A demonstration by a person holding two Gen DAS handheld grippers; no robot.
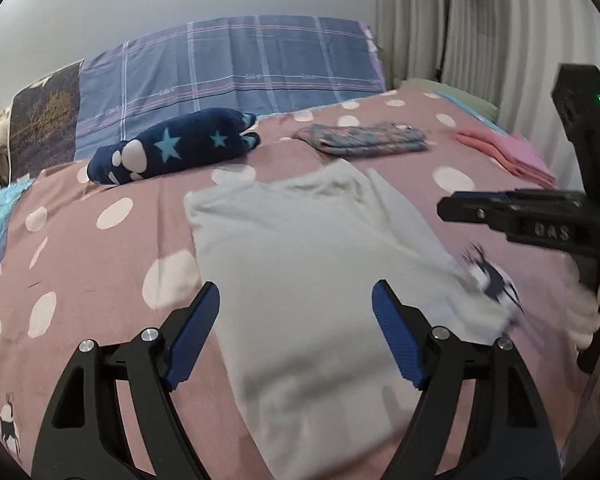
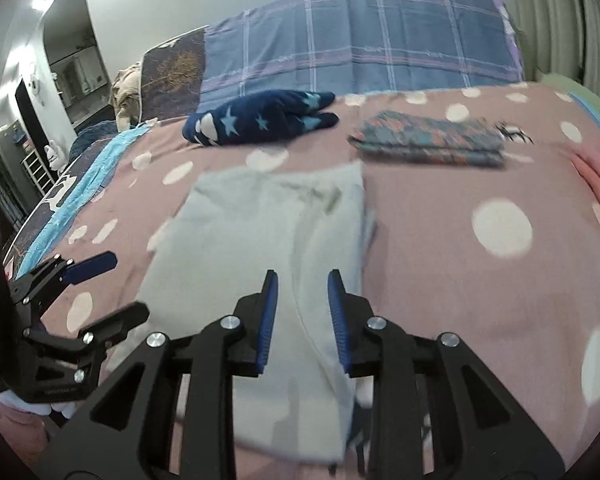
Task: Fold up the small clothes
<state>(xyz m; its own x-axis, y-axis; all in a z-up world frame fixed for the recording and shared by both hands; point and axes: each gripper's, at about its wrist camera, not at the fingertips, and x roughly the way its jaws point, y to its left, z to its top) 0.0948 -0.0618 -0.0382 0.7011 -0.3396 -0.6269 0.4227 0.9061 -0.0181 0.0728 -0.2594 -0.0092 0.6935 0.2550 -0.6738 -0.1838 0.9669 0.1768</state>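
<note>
Bed, pink spotted cover (image 1: pixel 100 280): pale folded garment (image 1: pixel 300 260) lying flat at centre. Left gripper (image 1: pixel 296 320) above it, jaws wide apart, empty. Right gripper (image 2: pixel 302 312) above it too, jaws narrowly parted, gripping nothing. Behind: patterned folded cloth (image 2: pixel 428 140), navy star-print bundle (image 1: pixel 172 144).

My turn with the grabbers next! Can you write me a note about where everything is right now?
Left gripper: open wide, above the white garment, holding nothing.
Right gripper: jaws partly apart over the same garment, and nothing looks pinched between them.
White garment: lies partly folded in the middle of the pink dotted bedspread.
Done: a folded patterned piece and folded pink pieces sit farther back.
Left: finish folding the white garment. The navy star item near the pillows looks unfolded, so it may be next.
</note>
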